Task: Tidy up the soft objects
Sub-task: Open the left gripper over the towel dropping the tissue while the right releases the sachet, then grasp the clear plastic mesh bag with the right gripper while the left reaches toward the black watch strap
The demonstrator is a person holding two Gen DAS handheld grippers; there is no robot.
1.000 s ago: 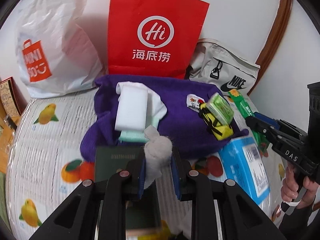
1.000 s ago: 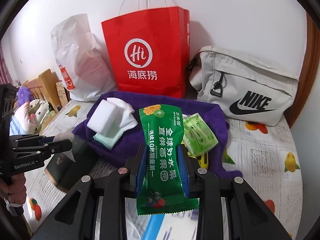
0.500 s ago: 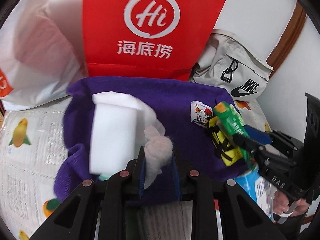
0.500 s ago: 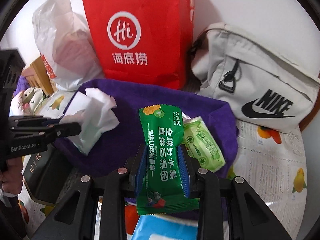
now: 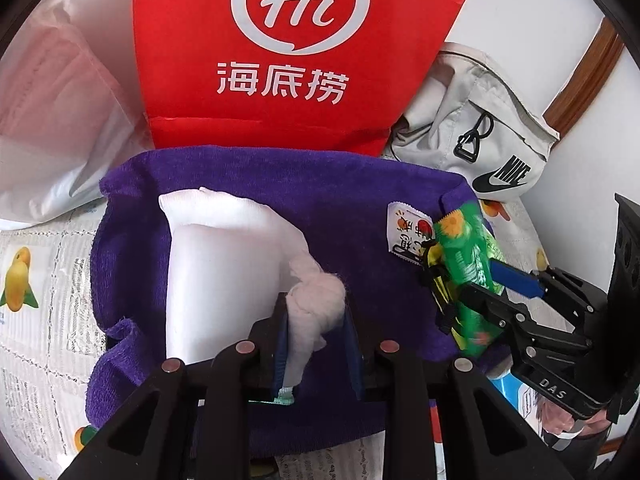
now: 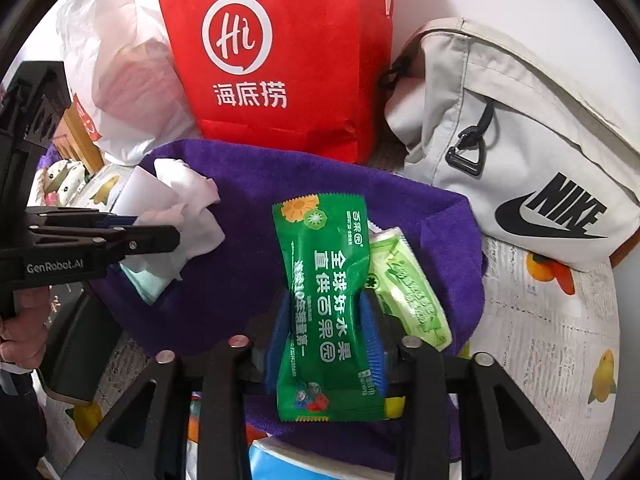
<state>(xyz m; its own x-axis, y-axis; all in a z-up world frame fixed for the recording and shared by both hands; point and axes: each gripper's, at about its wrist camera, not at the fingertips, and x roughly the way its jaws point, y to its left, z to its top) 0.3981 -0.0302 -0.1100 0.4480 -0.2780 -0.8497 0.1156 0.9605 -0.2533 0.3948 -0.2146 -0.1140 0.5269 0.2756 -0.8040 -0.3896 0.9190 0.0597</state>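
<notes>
My left gripper (image 5: 316,312) is shut on a small knotted white cloth (image 5: 318,300) and holds it over a purple towel (image 5: 340,200), beside a white sponge block (image 5: 220,280) and white cloths on the towel. My right gripper (image 6: 326,320) is shut on a green snack packet (image 6: 326,292) above the towel's (image 6: 280,184) right part, next to a light green wipes pack (image 6: 404,288). The right gripper (image 5: 480,296) with its packet also shows in the left wrist view. The left gripper (image 6: 160,232) shows in the right wrist view.
A red paper bag (image 5: 304,52) stands behind the towel against the wall, with a white plastic bag (image 5: 52,120) to its left and a grey Nike bag (image 6: 520,152) to its right. A blue box (image 6: 280,460) and a dark box (image 6: 76,344) lie near the front edge.
Both grippers have moved forward over the purple towel, carrying the white cloth and the green packet. The bags at the back look larger.
</notes>
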